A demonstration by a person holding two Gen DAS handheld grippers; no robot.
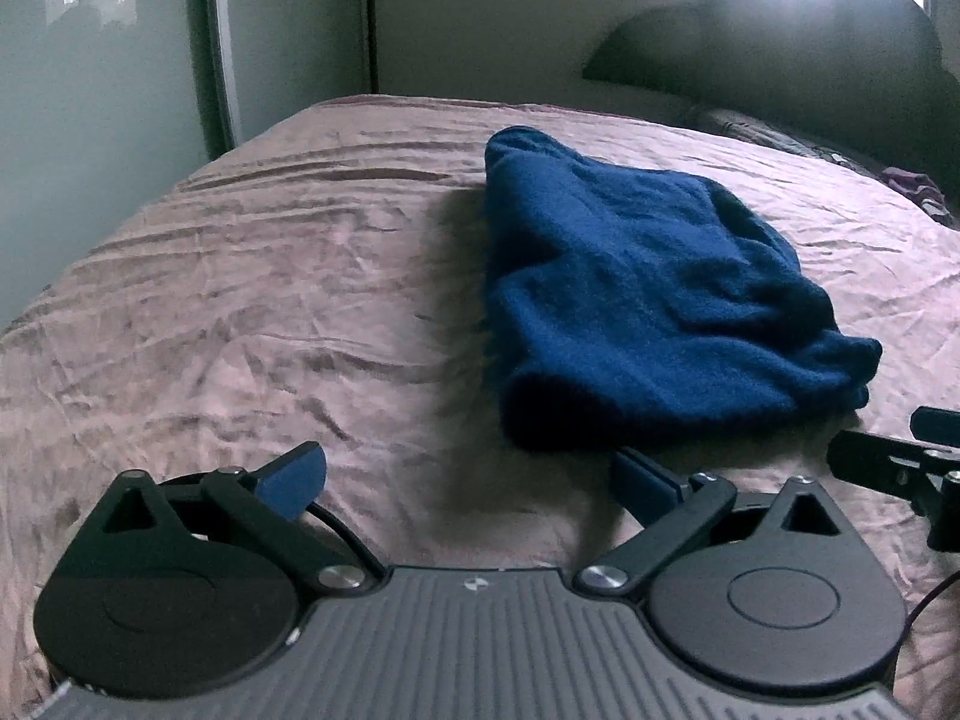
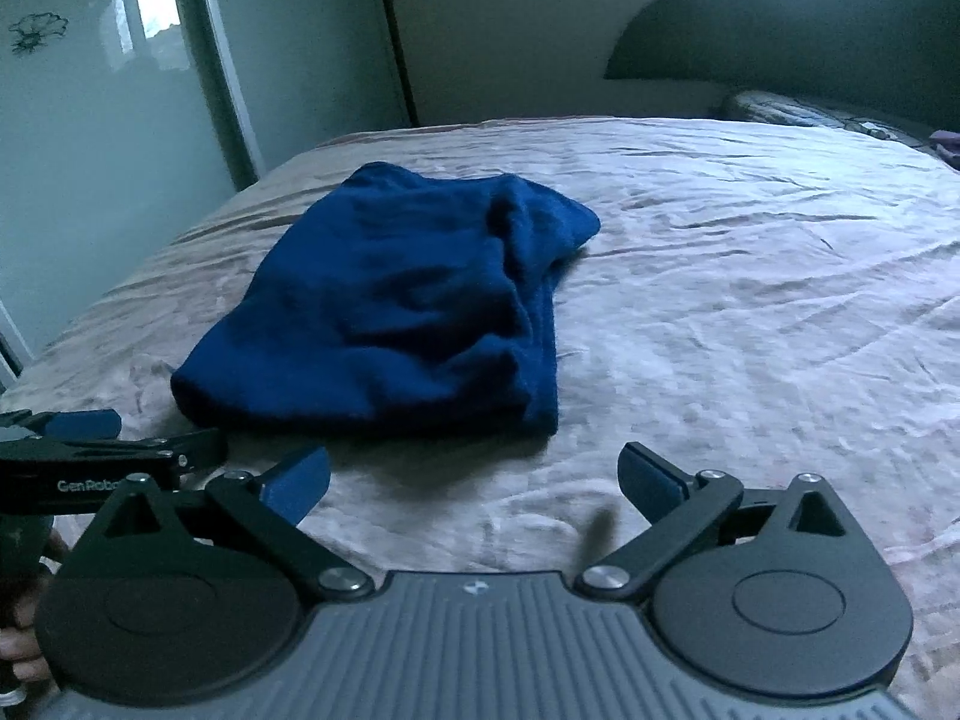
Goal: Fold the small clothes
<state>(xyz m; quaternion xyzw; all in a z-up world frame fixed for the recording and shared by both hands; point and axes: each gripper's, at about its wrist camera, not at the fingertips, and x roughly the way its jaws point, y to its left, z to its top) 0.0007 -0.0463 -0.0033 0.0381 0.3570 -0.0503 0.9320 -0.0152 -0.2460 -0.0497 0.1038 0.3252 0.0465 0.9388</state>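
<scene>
Two grippers, both wide apart and empty: left gripper (image 1: pixel 468 480), right gripper (image 2: pixel 474 480). One folded blue garment (image 2: pixel 384 300) lies just beyond them on wrinkled pink bedsheet (image 2: pixel 750 300). Behind: one dark headboard (image 2: pixel 780 30), glossy wardrobe doors (image 2: pixel 90 120).

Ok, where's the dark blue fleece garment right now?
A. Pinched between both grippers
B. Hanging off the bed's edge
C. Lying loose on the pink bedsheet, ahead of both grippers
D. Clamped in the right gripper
C: the dark blue fleece garment lies folded on the pink bedsheet, while the left gripper and right gripper stand open and empty short of it.
</scene>
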